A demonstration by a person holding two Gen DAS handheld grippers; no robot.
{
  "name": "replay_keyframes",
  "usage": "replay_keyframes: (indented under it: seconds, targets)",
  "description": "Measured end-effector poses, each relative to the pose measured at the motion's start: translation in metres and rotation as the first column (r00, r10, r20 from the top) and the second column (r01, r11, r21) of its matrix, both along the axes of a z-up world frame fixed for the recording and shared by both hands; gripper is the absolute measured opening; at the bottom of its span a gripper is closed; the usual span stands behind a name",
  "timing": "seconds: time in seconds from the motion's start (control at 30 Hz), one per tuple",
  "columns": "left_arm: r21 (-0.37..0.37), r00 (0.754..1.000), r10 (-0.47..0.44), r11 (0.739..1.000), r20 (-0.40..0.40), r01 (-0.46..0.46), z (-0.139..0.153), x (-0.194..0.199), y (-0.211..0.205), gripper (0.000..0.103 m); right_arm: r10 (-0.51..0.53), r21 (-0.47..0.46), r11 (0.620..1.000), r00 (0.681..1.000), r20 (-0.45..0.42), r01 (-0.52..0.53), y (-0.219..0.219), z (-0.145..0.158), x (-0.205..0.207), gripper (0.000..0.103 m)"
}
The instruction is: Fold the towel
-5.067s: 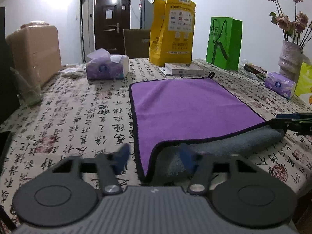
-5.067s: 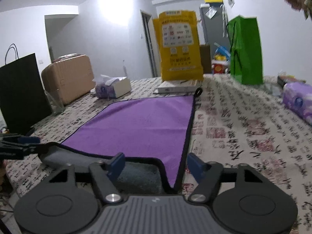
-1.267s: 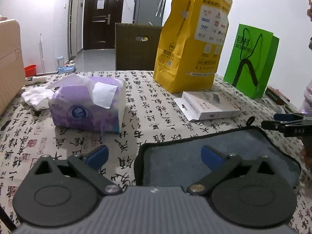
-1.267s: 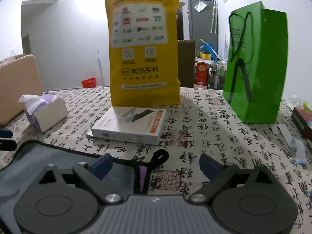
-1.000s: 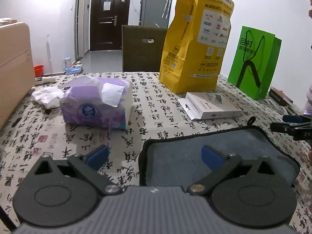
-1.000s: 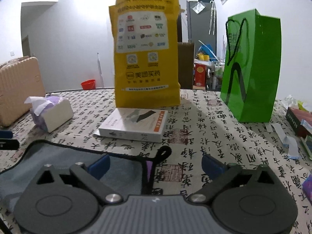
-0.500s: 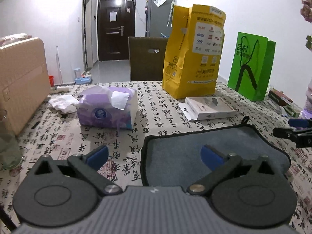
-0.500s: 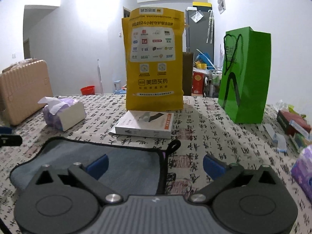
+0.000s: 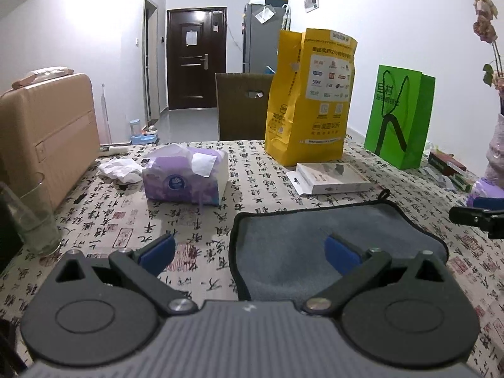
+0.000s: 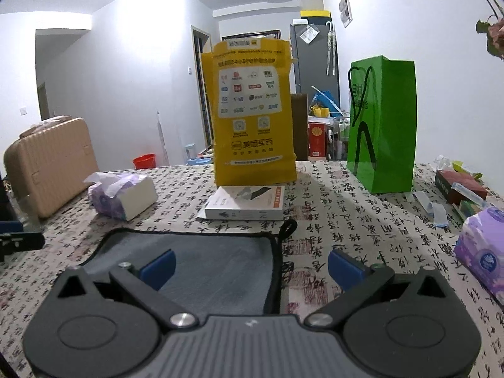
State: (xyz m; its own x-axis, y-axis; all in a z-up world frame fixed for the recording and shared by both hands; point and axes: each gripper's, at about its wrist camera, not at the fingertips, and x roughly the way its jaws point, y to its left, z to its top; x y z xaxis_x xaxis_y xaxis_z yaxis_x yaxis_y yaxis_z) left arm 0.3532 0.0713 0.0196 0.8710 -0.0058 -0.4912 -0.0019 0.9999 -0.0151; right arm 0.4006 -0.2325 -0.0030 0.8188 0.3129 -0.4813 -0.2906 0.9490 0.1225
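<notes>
The towel lies folded in half on the table, grey side up, with a black hem and a hanging loop at its far right corner. It also shows in the right wrist view. My left gripper is open and empty, raised above the towel's left edge. My right gripper is open and empty, raised above the towel's right edge. The right gripper's tip shows at the right of the left wrist view.
A purple tissue box, a white flat box, a yellow bag and a green bag stand beyond the towel. A glass stands at the left. Another tissue pack lies at the right.
Both grippers have drawn back and up from the towel's far edge, open and empty. Five seconds ago the towel lay purple side up; it now lies folded, grey side up.
</notes>
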Motion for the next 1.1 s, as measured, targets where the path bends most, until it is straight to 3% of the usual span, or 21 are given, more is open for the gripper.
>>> replay_keyframes:
  seconds: [1.1]
  targets:
    - [-0.019, 0.995, 0.040, 0.999, 0.093, -0.038, 0.027, -0.128, -0.021, 0.103, 0.048, -0.014, 0.999, 0.996, 0.081, -0.047, 0.004, 0.034, -0.148, 0.103]
